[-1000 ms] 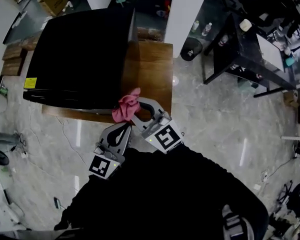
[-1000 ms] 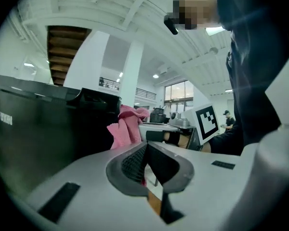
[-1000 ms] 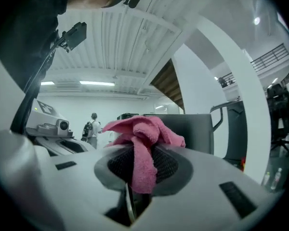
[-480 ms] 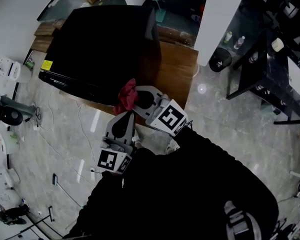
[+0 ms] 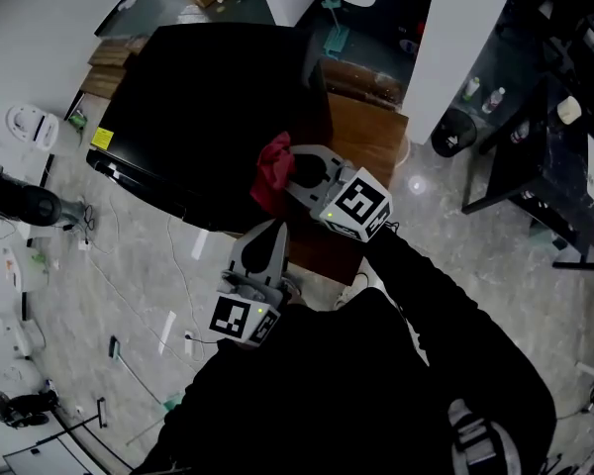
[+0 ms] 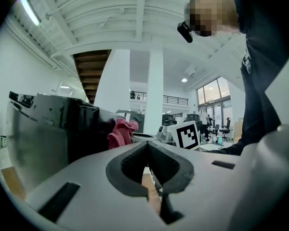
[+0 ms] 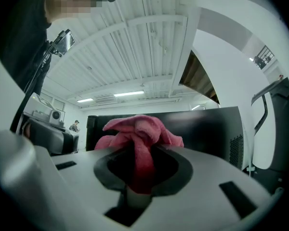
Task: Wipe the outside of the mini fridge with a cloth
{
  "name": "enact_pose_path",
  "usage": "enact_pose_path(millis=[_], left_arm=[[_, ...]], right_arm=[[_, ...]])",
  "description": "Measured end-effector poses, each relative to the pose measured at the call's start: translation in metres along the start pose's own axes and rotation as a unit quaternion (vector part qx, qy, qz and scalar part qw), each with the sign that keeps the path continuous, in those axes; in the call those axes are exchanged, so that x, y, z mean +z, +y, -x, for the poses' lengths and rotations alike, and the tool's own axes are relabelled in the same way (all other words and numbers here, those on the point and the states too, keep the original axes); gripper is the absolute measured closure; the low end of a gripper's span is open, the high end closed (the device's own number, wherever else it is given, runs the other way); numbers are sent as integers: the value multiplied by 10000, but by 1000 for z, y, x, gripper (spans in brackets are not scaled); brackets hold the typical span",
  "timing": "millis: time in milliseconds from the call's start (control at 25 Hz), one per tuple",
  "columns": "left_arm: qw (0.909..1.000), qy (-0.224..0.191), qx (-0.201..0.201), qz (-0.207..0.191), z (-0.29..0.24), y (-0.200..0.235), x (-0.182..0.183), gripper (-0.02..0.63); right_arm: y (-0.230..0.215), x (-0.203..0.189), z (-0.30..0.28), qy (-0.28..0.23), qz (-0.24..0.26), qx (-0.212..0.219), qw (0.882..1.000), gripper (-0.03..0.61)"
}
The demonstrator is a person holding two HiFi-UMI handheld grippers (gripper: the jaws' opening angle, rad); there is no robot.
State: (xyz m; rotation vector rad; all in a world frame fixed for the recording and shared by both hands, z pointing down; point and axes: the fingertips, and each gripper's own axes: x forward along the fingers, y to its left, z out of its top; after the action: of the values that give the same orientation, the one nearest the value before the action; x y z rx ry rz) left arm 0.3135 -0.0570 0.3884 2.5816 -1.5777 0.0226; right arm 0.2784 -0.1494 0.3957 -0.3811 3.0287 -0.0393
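My right tool (image 5: 291,169) reaches to the near corner of the mini fridge (image 5: 193,107), clamping the pink cloth (image 5: 274,171). My left tool (image 5: 274,234), closed and empty, hangs short of the fridge. I cannot tell whether the cloth touches the fridge.

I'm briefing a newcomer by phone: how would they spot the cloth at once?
Find the big black mini fridge on the wooden stand. At its near side the right gripper clamps a bunched cloth. It is the only pink-red thing among black, grey and wood.
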Motion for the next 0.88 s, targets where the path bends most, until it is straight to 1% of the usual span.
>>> enact_pose_path(millis=[120,240,320,400,480,560,720,880], left_arm=[[10000,-4,27,-15,-22,0,0,607],[10000,29,37,-27,-42,1,-2,607],[10000,32,30,-32,-51,2,-3,607],[10000,7,26,-96,-59,4,-4,607],[9998,13,41,-183,-66,7,-5,607],[9998,23,55,-170,-74,10,-7,607],[9998,52,70,-158,-84,11,-11,607],[9994,11,88,-332,-85,10,-7,607]], right_arm=[[-24,0,0,-32,-9,-26,10000,496],[-52,0,3,-58,-49,-205,9998,497],[-73,-1,5,-118,-174,-305,9993,497],[-95,-2,6,-231,-414,-405,9981,497],[-121,-4,8,-350,-650,-600,9955,497],[-147,-7,11,-410,-774,-842,9926,497],[-196,-14,17,-413,-929,-1374,9853,497],[-224,-22,23,-253,-937,-1798,9789,497]])
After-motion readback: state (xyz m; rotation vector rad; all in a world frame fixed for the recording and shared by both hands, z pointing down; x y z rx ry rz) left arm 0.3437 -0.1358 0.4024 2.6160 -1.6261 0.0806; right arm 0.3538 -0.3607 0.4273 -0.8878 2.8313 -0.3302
